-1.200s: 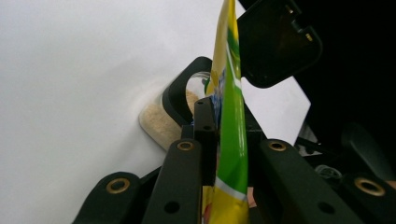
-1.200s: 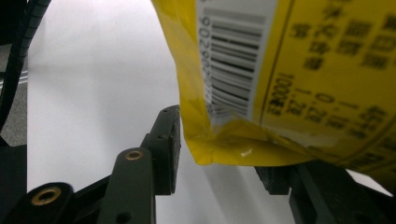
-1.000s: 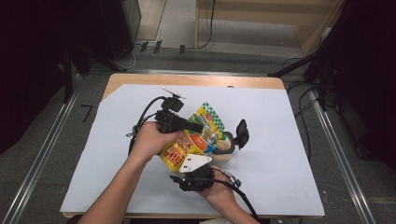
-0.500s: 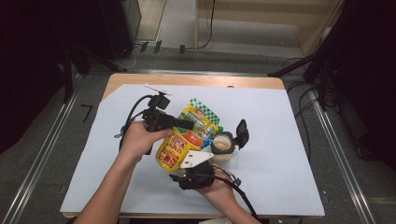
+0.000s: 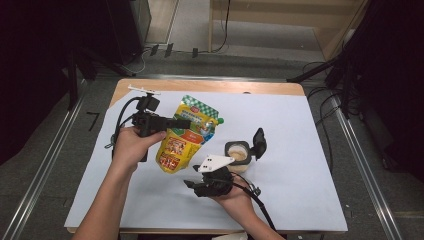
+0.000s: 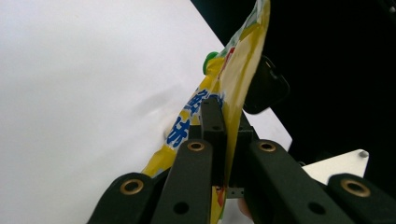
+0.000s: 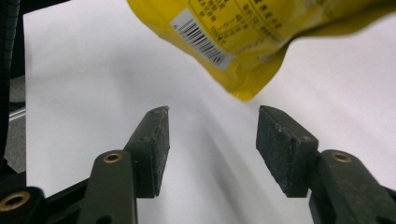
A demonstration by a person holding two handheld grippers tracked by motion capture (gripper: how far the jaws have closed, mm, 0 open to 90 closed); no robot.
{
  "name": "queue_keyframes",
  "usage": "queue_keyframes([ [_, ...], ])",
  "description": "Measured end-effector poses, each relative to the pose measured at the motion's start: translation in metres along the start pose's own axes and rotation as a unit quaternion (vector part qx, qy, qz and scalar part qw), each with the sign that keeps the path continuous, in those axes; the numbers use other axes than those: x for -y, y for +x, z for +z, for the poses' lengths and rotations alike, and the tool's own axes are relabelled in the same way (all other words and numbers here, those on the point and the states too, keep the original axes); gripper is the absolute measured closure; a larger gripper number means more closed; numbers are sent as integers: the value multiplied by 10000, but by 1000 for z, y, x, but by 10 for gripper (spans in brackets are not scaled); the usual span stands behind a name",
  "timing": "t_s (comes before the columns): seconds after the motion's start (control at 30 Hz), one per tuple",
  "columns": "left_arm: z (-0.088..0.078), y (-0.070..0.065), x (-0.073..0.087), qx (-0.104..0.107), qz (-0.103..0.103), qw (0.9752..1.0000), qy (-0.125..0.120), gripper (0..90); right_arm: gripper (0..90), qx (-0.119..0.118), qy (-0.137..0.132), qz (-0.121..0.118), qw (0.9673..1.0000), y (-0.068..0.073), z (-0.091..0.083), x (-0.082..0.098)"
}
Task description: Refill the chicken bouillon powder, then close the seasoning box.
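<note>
Yellow foil fills my attention first: a printed pouch (image 5: pixel 184 134) with a green checked top and a green cap, hanging tilted above the white sheet (image 5: pixel 310 165) that covers the wooden surface (image 5: pixel 210 86). My left tool (image 5: pixel 182 122) is clamped tight on the pouch's upper part, and in the left gripper view its jaws pinch the pouch (image 6: pixel 224 93) edge-on, with the foil pressed flat between them. The pouch's lower end dips toward my right tool (image 5: pixel 192 186), which sits low near the front of the surface in my right hand (image 5: pixel 235 197). In the right gripper view that tool (image 7: pixel 212 140) stands apart with bare sheet between its pads; its jaws have just been opening, and the pouch's bottom corner (image 7: pixel 243 60), barcode showing, hangs just beyond the fingertips without touching them. Just to the right of the pouch, a small round jar (image 5: pixel 237 156) stands on the sheet with its black flip lid (image 5: pixel 259 142) swung open; pale contents show inside. The jar sits just behind the right tool's grey plate.
</note>
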State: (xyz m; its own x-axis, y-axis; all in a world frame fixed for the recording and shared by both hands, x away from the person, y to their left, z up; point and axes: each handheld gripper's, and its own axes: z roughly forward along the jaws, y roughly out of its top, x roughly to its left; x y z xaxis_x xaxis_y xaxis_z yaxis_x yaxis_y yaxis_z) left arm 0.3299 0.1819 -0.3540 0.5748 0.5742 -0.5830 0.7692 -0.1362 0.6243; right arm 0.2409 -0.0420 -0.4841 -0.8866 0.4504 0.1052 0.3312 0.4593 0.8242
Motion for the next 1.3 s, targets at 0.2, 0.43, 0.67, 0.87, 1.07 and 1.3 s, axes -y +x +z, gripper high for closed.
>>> queue_keyframes([
  [0.2,-3,12,-3,-213,-49,9997,-142,900,465,-71,8,35,10000,-3,0,-2],
  [0.43,4,28,-9,-364,-88,9990,-224,899,475,-183,68,114,9997,-3,-1,-2],
  [0.67,12,39,-13,-526,-7,9978,-408,897,475,-191,115,207,9995,-5,-2,-1],
  [0.87,12,51,-16,-545,102,9964,-641,893,475,-156,142,243,9995,-6,-5,2],
  [1.07,10,61,-13,-493,4,9957,-779,890,475,-133,135,297,9994,-8,-7,3],
  [1.3,1,66,-8,-450,-90,9959,-782,882,475,-121,125,273,9995,-8,-7,1],
])
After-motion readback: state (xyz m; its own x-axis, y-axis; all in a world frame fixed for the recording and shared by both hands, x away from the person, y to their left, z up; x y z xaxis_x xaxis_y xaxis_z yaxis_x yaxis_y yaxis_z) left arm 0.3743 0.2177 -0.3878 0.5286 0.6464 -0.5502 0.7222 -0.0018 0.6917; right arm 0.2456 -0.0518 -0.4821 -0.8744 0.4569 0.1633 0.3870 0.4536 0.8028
